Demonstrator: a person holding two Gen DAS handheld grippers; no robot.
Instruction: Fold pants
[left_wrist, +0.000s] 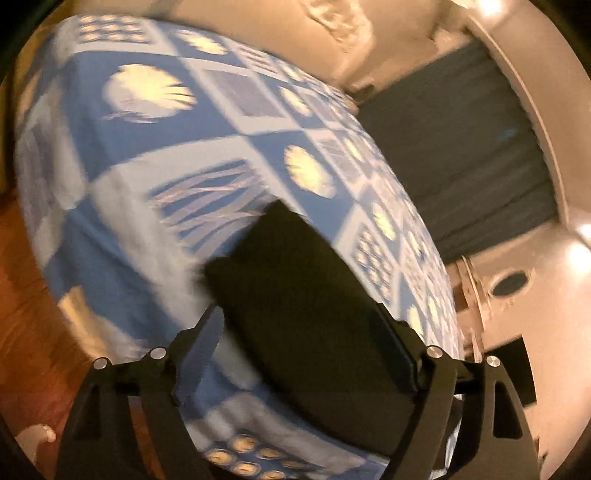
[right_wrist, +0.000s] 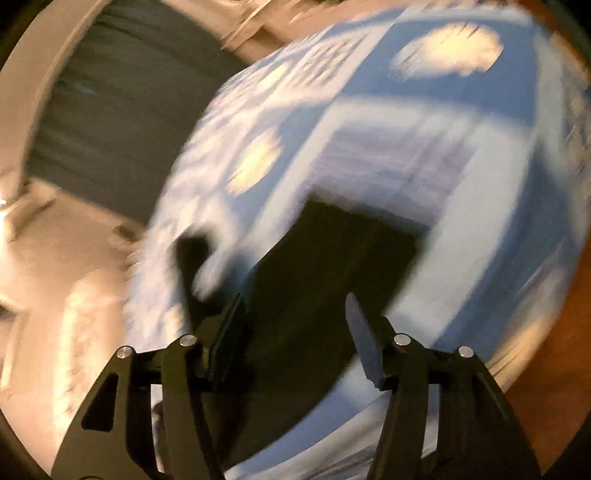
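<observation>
Left gripper (left_wrist: 303, 354): jaws spread, above pants, nothing pinched.
Right gripper (right_wrist: 295, 339): jaws apart, seemingly empty; view blurred.
Pants (left_wrist: 306, 295): dark, folded, near bedspread (left_wrist: 147, 221) edge.

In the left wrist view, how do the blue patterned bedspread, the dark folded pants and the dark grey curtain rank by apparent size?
1. Blue patterned bedspread, largest.
2. Dark folded pants.
3. Dark grey curtain.
Pants lie much nearer the camera, so ranks two and three are unsure.
</observation>
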